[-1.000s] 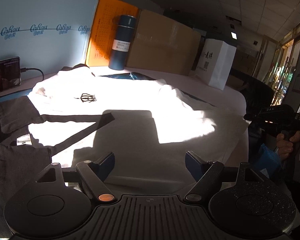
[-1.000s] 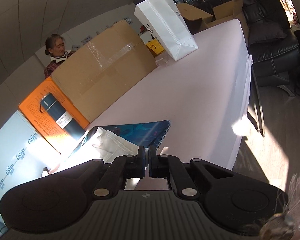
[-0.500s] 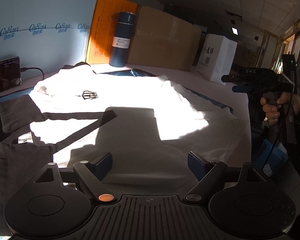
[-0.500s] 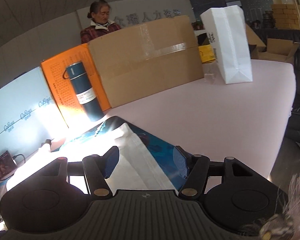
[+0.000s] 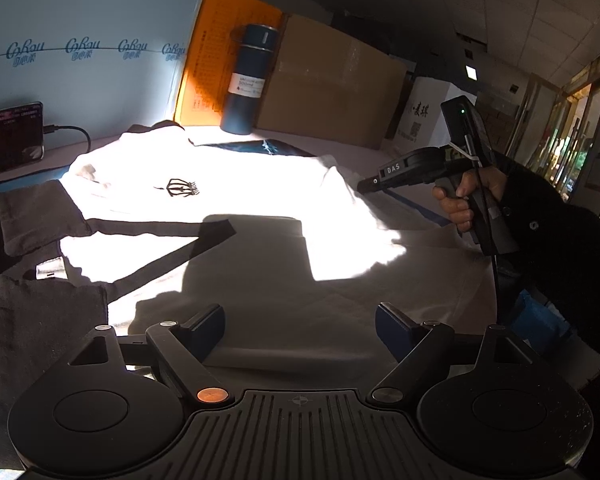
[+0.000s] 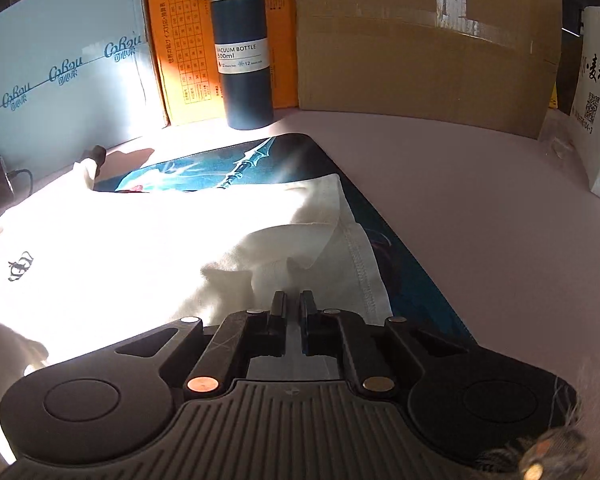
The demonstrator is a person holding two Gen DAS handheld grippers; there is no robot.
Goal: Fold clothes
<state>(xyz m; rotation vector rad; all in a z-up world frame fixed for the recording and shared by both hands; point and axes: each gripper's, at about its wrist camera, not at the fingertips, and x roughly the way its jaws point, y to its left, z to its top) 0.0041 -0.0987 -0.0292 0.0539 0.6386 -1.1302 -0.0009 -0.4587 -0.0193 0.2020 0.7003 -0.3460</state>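
A white T-shirt (image 5: 228, 208) with a small black emblem lies spread on the pale table, half in bright sun. My left gripper (image 5: 300, 328) hovers open over its near hem, nothing between its fingers. My right gripper (image 5: 365, 189), held by a hand (image 5: 460, 196) in a dark sleeve, reaches the shirt's right sleeve. In the right wrist view its jaws are closing to a thin slit (image 6: 293, 300) on the sleeve fabric (image 6: 332, 240), which puckers just ahead of the tips.
A dark garment (image 5: 40, 312) lies at the left. Under the shirt is a blue patterned mat (image 6: 228, 164). Along the back stand a vacuum bottle (image 6: 240, 48), an orange box (image 5: 220, 52), a cardboard box (image 6: 420, 60) and a white paper bag (image 6: 596, 100). A phone (image 5: 10, 136) leans far left.
The right gripper swung in from the table's right side to the shirt's sleeve, rolled level, opened, then shut on the fabric. The left gripper stayed put.
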